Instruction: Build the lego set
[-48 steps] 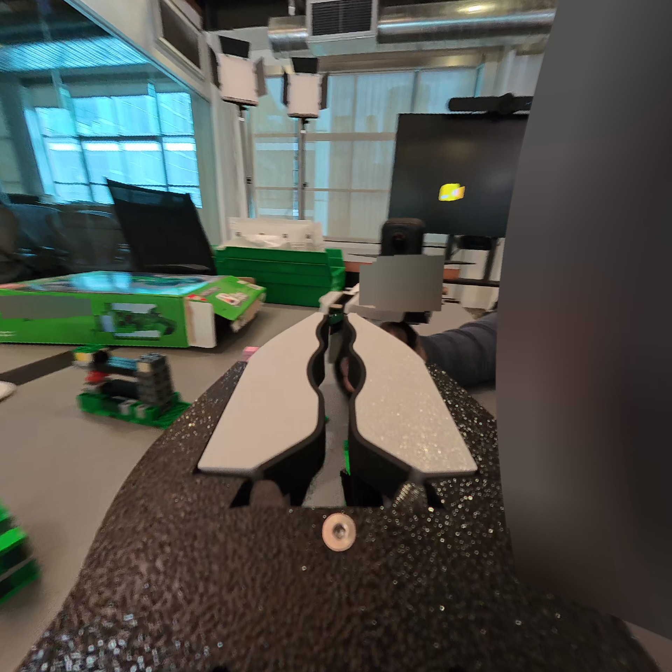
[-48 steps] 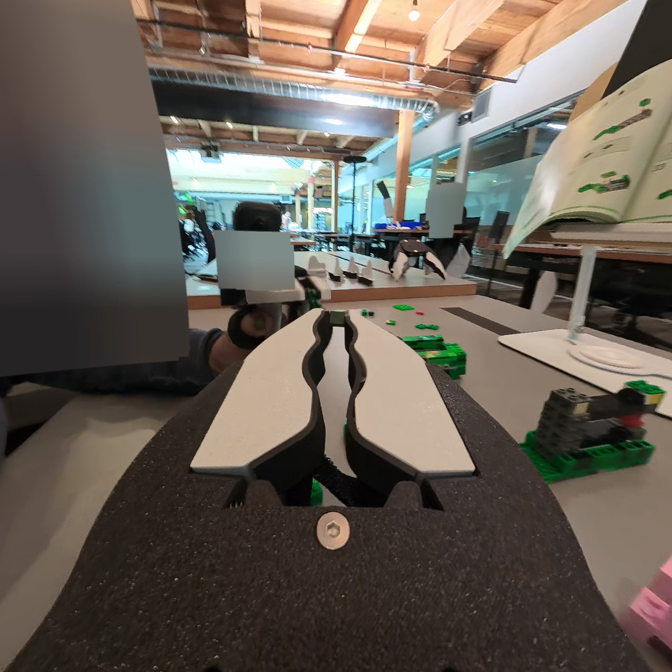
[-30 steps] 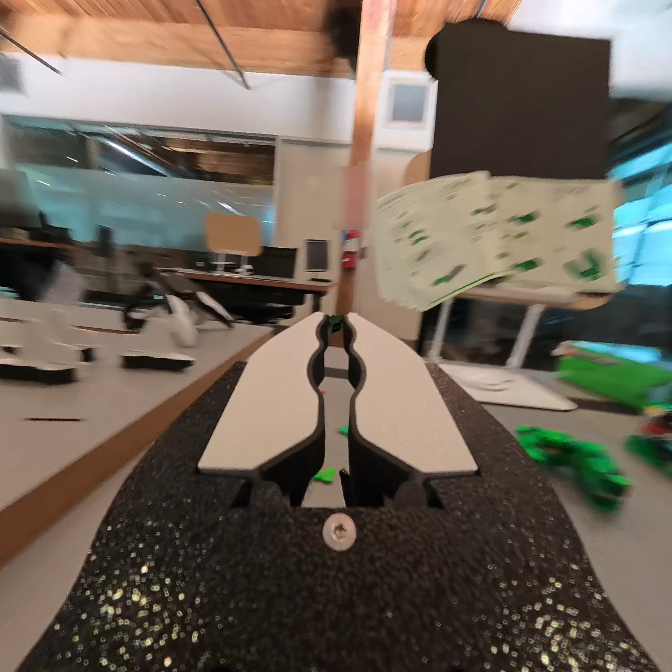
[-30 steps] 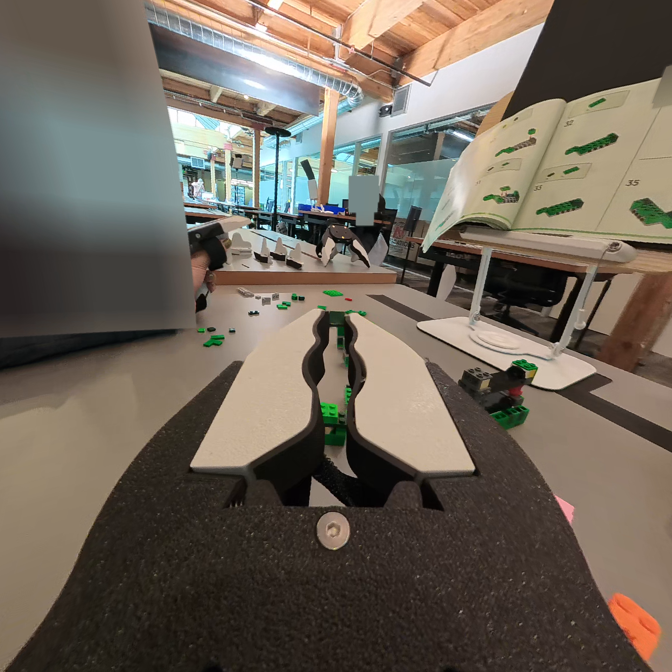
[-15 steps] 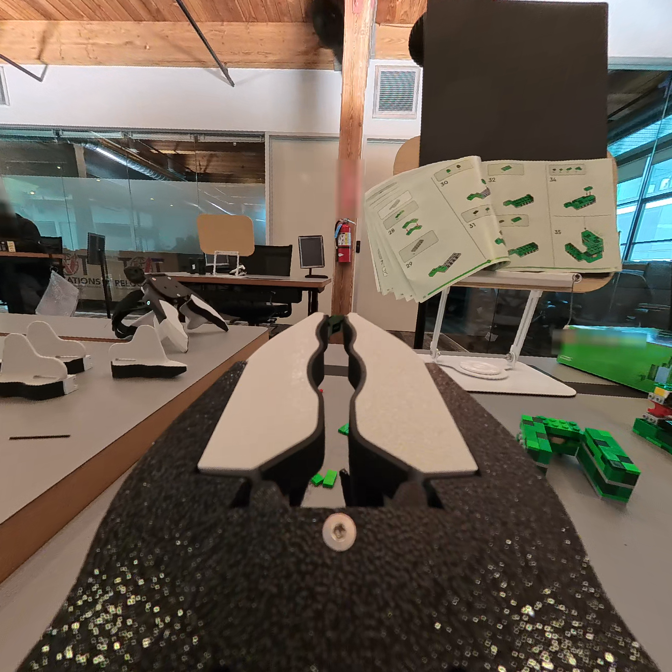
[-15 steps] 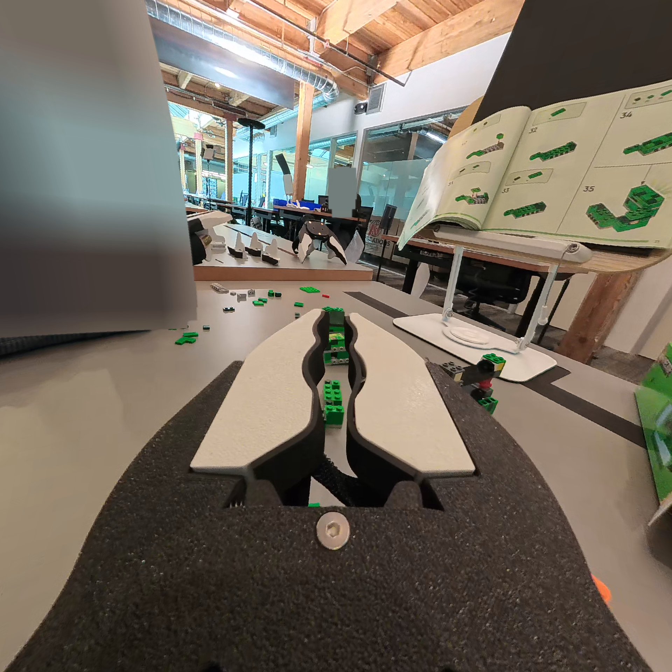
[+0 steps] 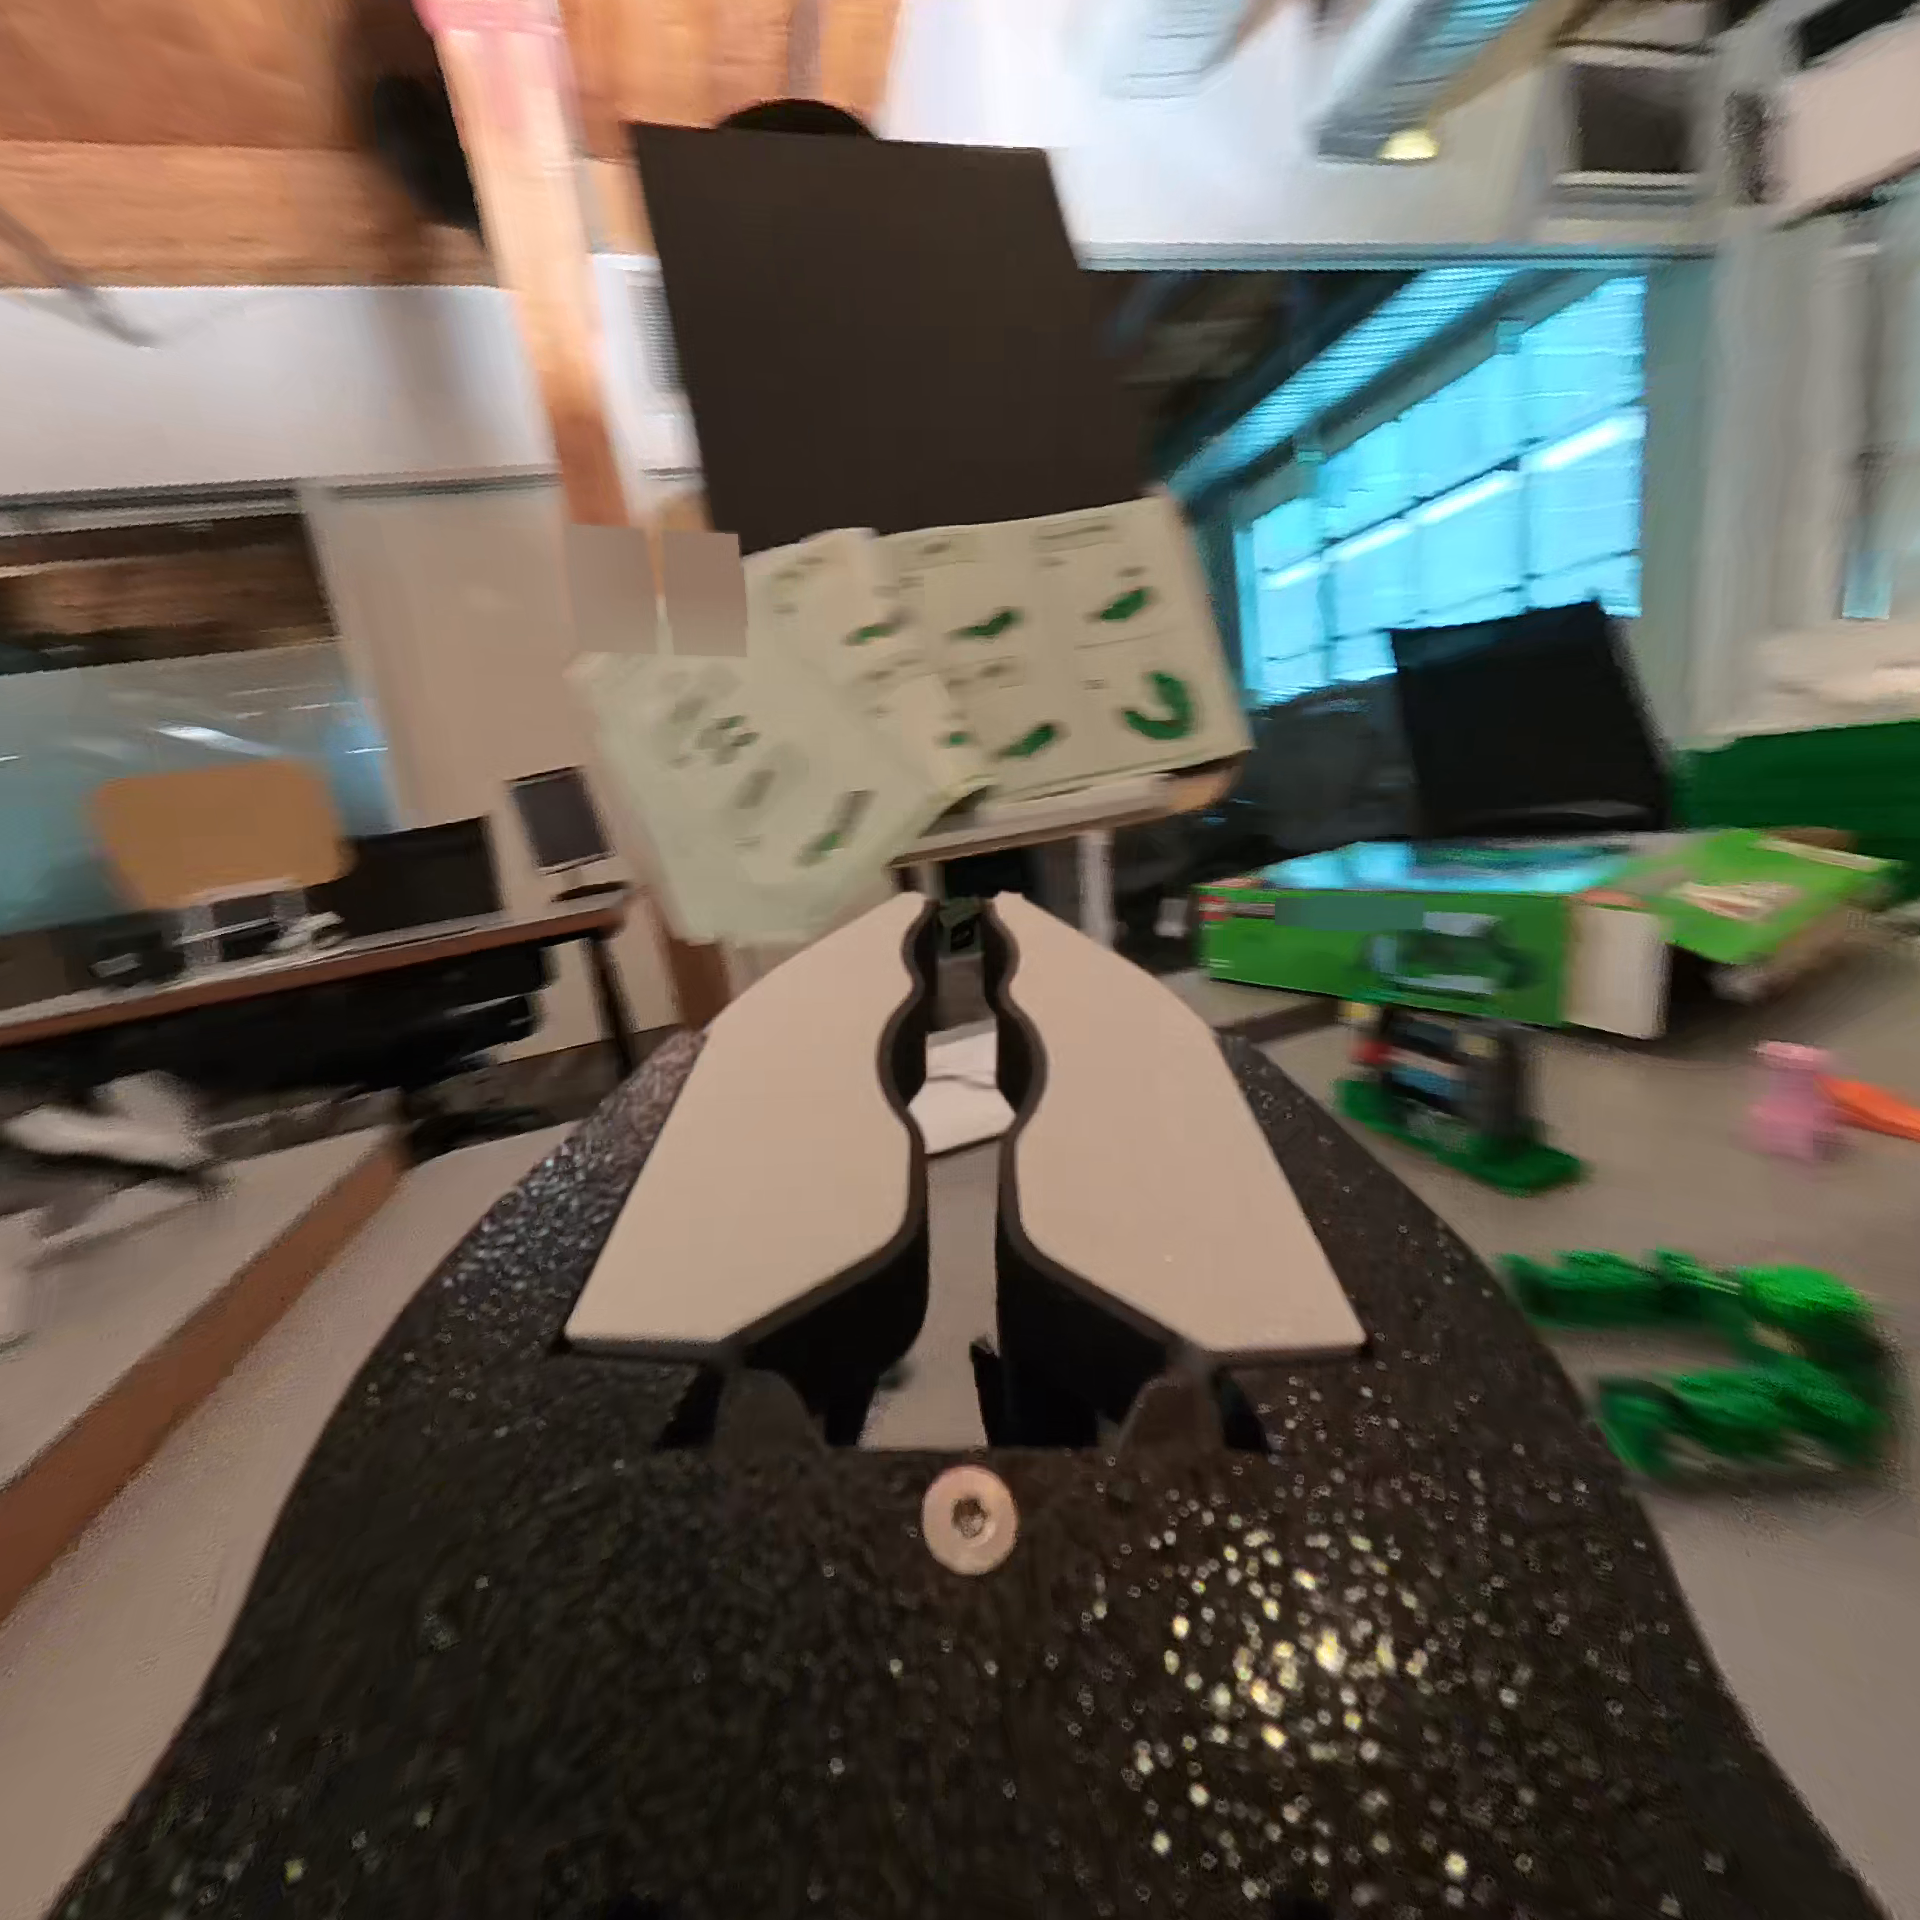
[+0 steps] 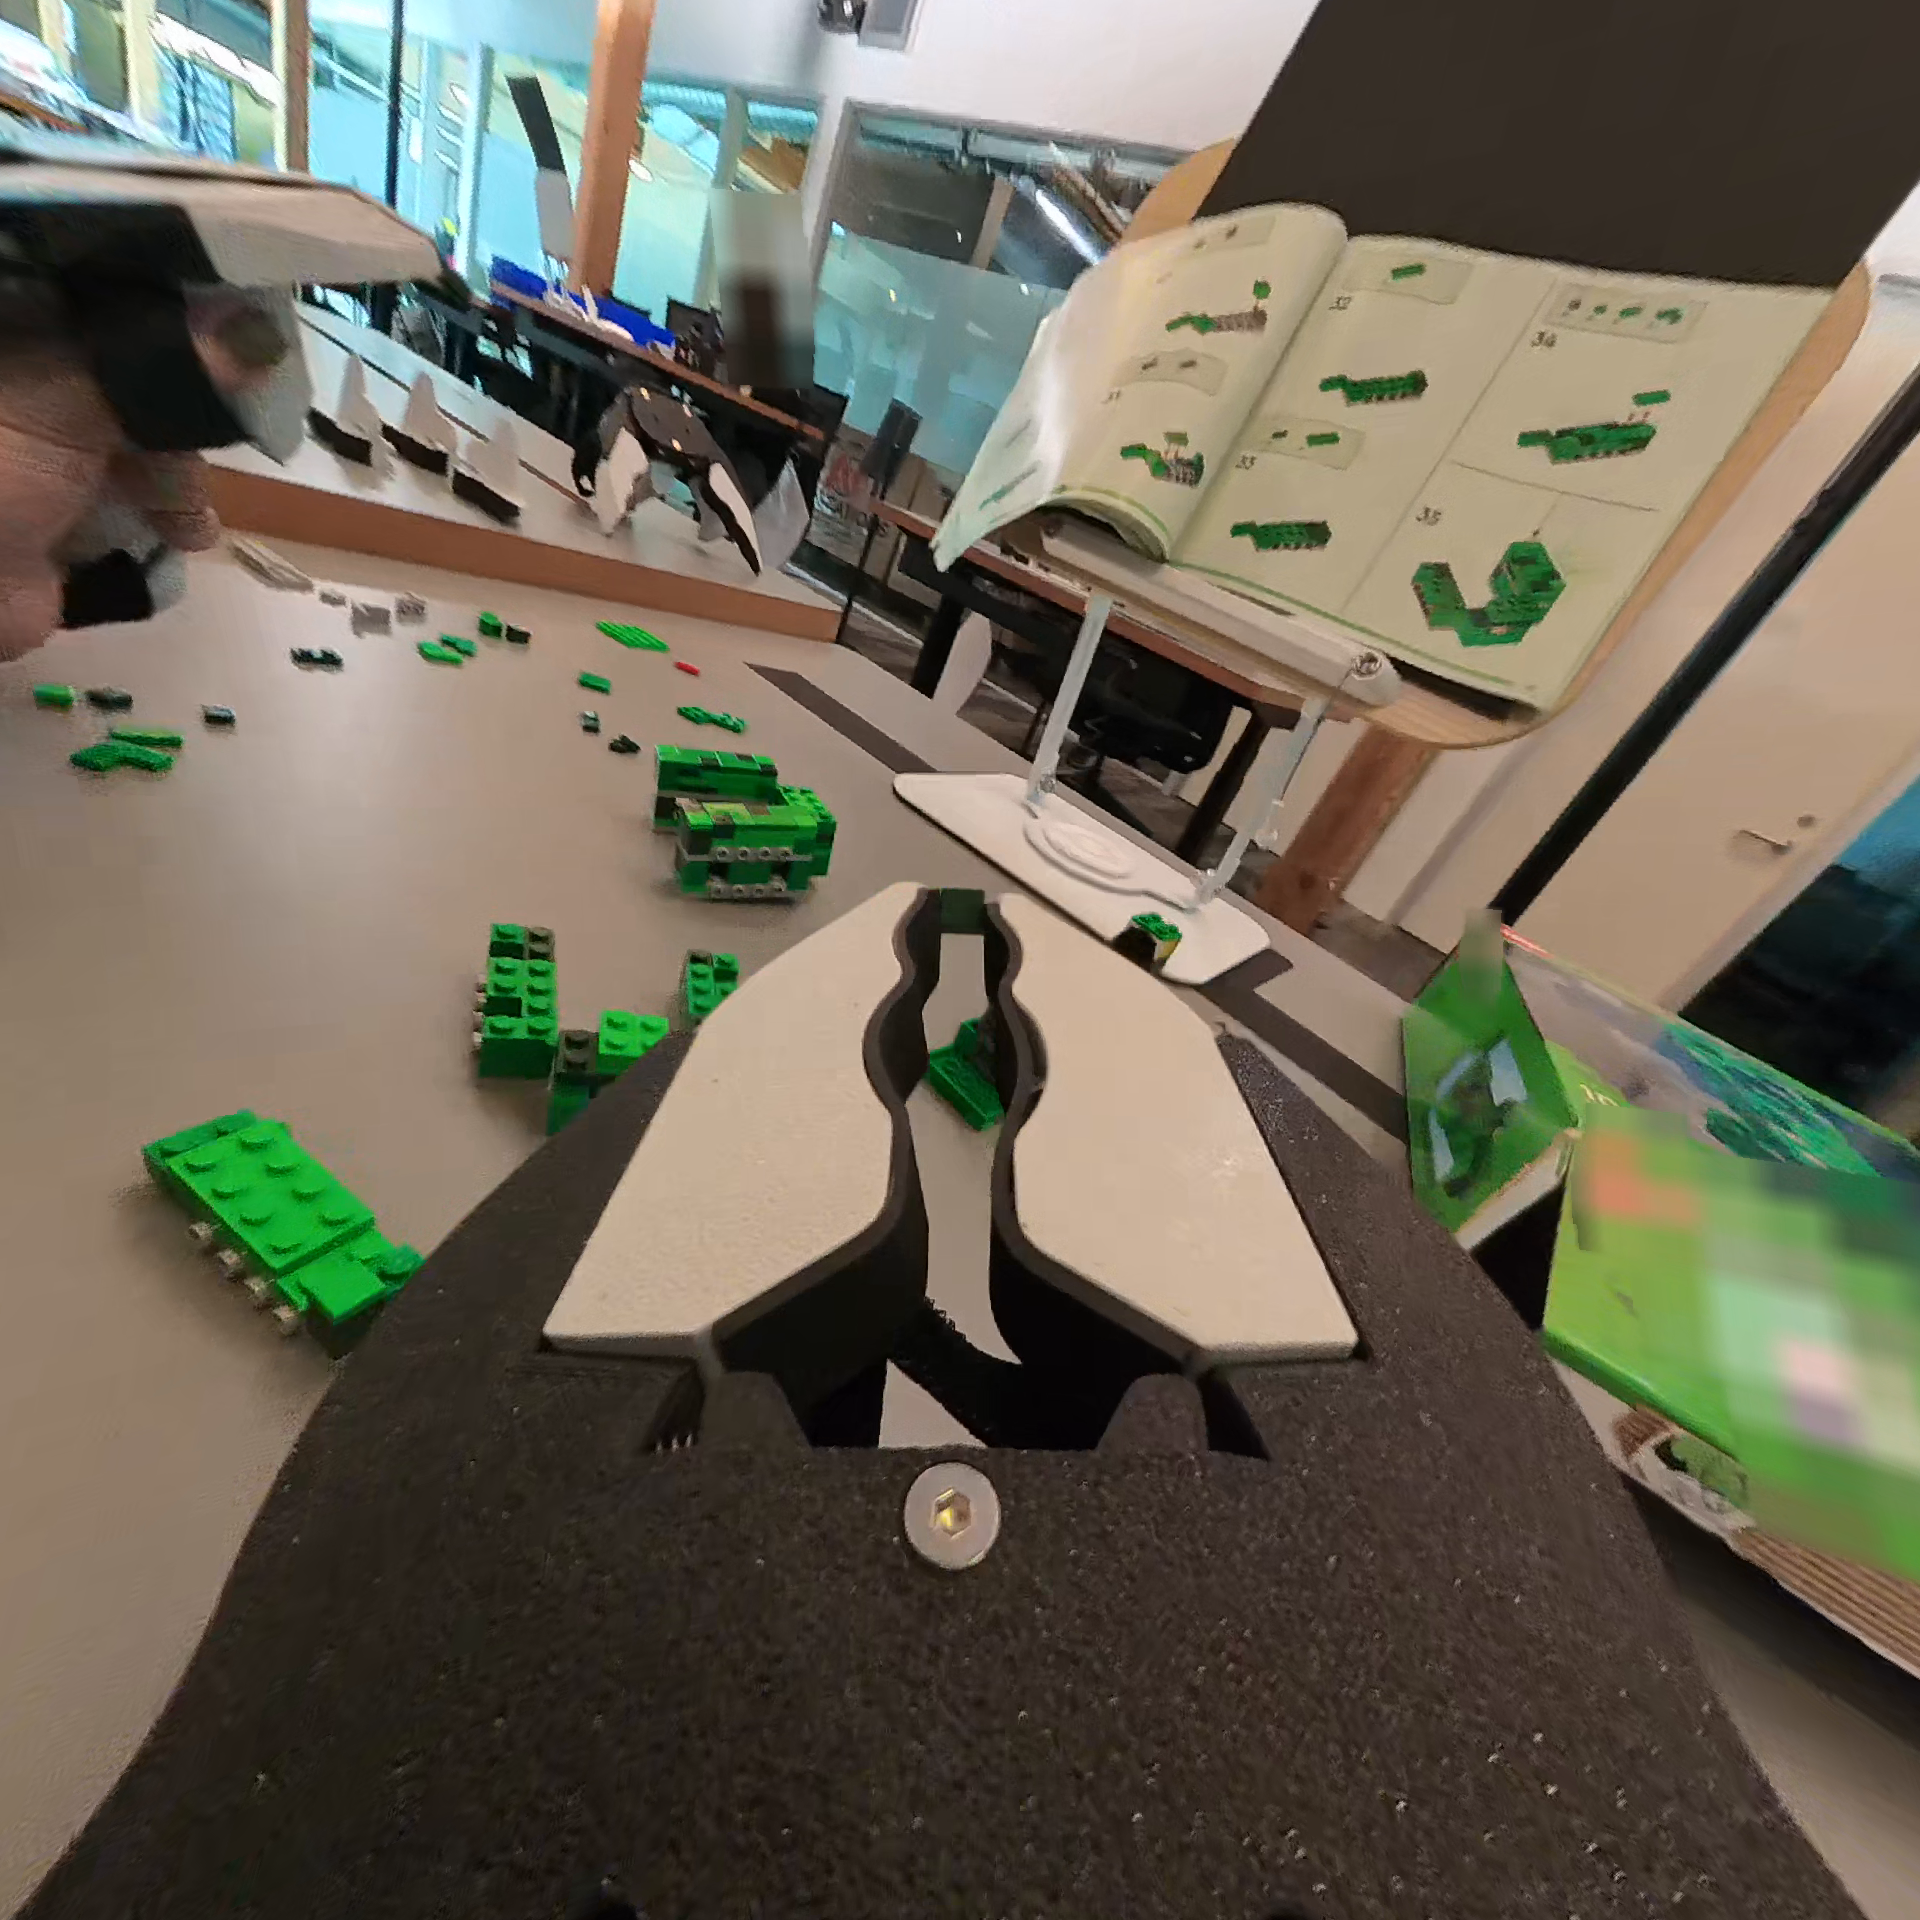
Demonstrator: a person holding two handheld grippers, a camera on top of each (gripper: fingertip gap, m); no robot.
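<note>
My left gripper [image 7: 961, 923] is shut on a small green brick held above the grey table; this view is blurred. My right gripper [image 8: 961, 906] is shut on a small dark green brick, raised over the table. Green part-builds lie below and left of it: a curved block [image 8: 743, 821], a stepped piece [image 8: 520, 997] and a flat slab [image 8: 275, 1216]. A curved green assembly [image 7: 1714, 1351] and a dark build on a green base [image 7: 1455, 1101] lie right of the left gripper. The left gripper, in a hand, shows at the upper left of the right wrist view [image 8: 156, 312].
The open instruction booklet [image 8: 1403, 436] rests on a white stand [image 8: 1081, 862] at the table's far side. The green set box [image 7: 1455, 935] lies to the right. Loose small pieces [image 8: 447, 649] are scattered at the far left. A pink piece [image 7: 1792, 1112] sits by the box. About 12 centimetres separates my right fingertips from the flat slab [image 8: 275, 1216].
The left wrist view has swung right, bringing the box and dark build into sight. The right gripper has risen and tilted, now looking down on the green builds. Both stay shut on their bricks.
</note>
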